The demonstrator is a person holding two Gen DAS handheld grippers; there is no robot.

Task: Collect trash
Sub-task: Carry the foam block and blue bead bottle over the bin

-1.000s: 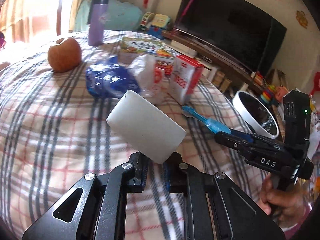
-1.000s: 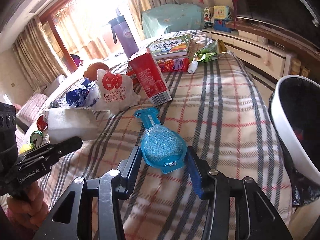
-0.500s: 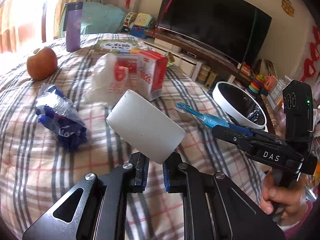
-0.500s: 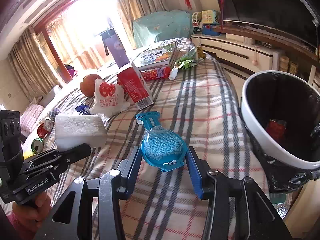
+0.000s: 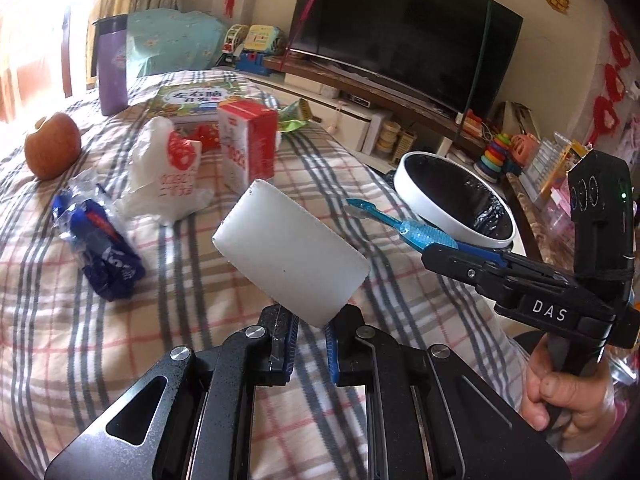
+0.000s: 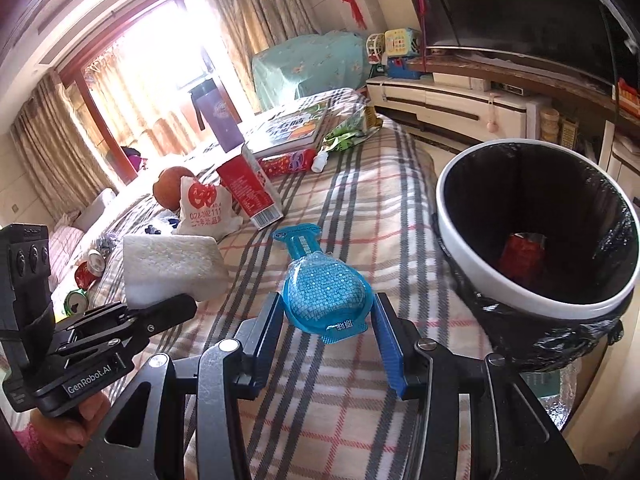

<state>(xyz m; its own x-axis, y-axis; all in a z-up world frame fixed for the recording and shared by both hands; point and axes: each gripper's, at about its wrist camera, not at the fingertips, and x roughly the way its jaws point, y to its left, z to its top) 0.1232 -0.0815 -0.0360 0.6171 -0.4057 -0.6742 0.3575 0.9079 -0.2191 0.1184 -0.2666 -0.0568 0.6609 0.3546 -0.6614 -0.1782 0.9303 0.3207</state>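
My left gripper (image 5: 312,317) is shut on the lower edge of a white foam block (image 5: 290,252), held above the plaid bed cover (image 5: 200,280). The right wrist view shows that block (image 6: 168,264) at the left, on the left gripper (image 6: 176,306). Shut on a blue blister pack (image 6: 324,292), my right gripper (image 6: 326,314) holds it by its round end, the flat tab pointing away. A white-rimmed trash bin (image 6: 460,256) with a black liner stands just right of the pack, beside the bed. Something red (image 6: 520,256) lies at its bottom. In the left wrist view the pack (image 5: 424,236) overlaps the bin's rim (image 5: 404,168).
On the bed lie a red and white carton (image 5: 248,144), a white plastic bag (image 5: 168,172), a blue wrapper (image 5: 102,248), an apple (image 5: 52,146), a purple bottle (image 5: 112,68) and a book (image 5: 192,100). Cans (image 6: 86,276) lie far left. A TV (image 5: 400,28) stands behind.
Both grippers have carried their items across the bed toward the bin, which now looks larger and nearer in both views. Both grips are unchanged.
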